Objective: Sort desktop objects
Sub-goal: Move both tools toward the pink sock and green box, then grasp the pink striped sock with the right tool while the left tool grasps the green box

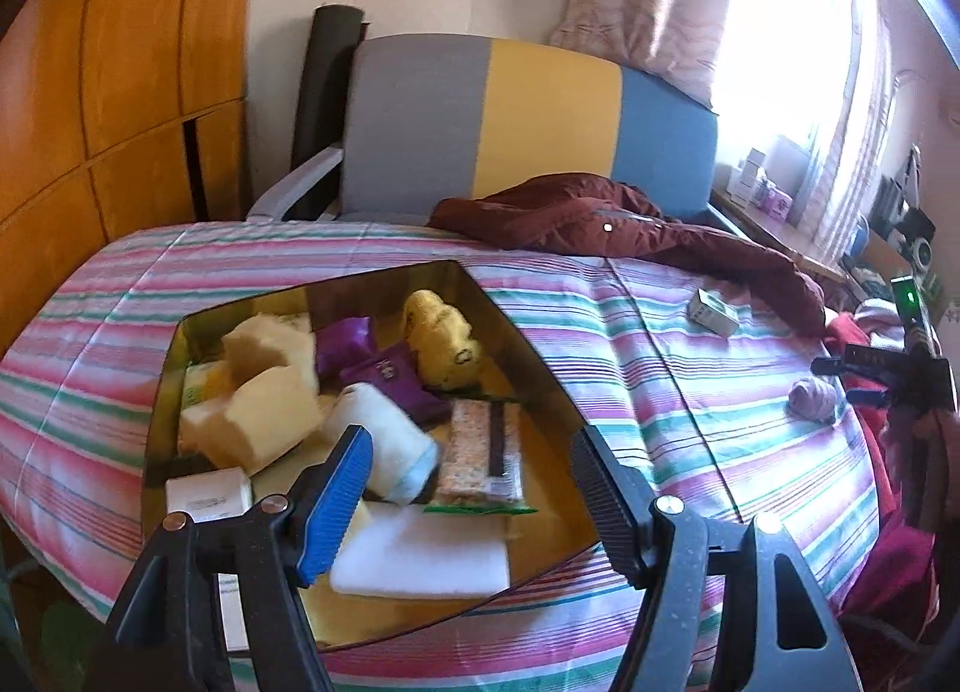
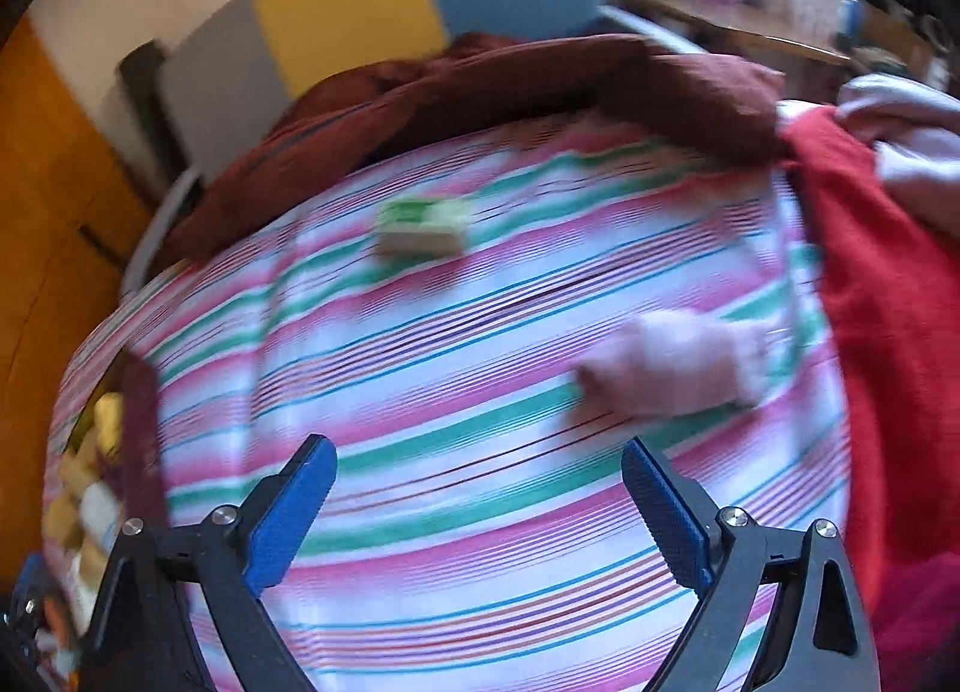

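A shiny gold box lies open on the striped bedspread and holds several things: yellow sponges, purple packets, a white roll, a snack packet and a white cloth. My left gripper is open and empty just above the box's near side. My right gripper is open and empty above the bedspread; it also shows at the right edge of the left wrist view. A rolled pink sock lies just ahead of it. A small green-and-white box lies farther off.
A dark red jacket lies across the far side of the bed, with red clothes at the right. A grey, yellow and blue headboard, an orange wardrobe and a cluttered desk by the window stand behind.
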Tool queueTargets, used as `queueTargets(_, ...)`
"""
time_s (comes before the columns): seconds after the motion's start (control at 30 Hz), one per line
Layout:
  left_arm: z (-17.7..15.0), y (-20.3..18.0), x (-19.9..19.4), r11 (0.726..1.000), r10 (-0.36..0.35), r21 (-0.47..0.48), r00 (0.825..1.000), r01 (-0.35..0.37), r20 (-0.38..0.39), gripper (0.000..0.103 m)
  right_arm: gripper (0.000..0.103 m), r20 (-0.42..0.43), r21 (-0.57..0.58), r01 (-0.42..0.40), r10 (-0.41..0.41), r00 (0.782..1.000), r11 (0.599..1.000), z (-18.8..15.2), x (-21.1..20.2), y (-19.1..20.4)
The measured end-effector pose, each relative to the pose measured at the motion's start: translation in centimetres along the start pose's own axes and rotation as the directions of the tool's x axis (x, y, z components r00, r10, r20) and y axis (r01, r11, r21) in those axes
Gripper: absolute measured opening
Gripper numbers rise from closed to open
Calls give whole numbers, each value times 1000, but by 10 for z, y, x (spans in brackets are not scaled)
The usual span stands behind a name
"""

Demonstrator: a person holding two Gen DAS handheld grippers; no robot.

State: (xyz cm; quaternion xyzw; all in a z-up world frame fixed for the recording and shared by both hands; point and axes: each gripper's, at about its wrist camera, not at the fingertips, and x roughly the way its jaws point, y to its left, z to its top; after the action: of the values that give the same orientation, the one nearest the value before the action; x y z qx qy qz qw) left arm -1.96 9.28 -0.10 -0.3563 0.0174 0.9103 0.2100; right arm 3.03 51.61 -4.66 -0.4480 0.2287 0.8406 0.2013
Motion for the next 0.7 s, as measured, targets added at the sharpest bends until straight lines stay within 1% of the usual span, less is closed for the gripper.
queueTargets(0.07,3,-8,2,1000,-9,20,1000,9,0,69,103,14,27,58,-58,998,998,9,2,-19)
queueTargets(0.13,7,-17,4,999,-26,36,1000,25,1,70,103,22,31,91,-92,996,995,18,7,-35)
queueTargets(0.23,13,-29,8,997,-46,56,999,46,-3,70,103,14,-21,116,-116,993,993,29,18,-44)
queueTargets(0.37,22,-50,15,993,-71,98,997,72,-15,70,103,-13,-96,133,-135,991,986,33,39,-43)
queueTargets(0.43,26,-61,19,989,-80,121,997,82,-22,70,103,-31,-102,159,-163,986,982,31,50,-46)
queueTargets(0.5,30,-72,24,985,-93,146,995,97,-33,70,102,-34,-90,159,-163,986,983,30,56,-49)
queueTargets(0.53,32,-80,28,982,-98,158,994,103,-40,70,99,-43,-79,154,-158,987,985,29,60,-52)
queueTargets(0.57,33,-85,31,980,-103,166,994,110,-48,70,93,-49,-79,161,-165,985,984,29,61,-53)
queueTargets(0.6,34,-89,33,978,-108,171,993,116,-56,70,90,-52,-88,172,-177,983,981,29,63,-54)
queueTargets(0.67,39,-101,42,974,-122,183,990,134,-75,70,74,-60,-109,190,-197,979,976,28,67,-54)
queueTargets(0.7,40,-107,46,972,-128,190,988,141,-82,70,71,-67,-112,190,-198,978,975,28,68,-55)
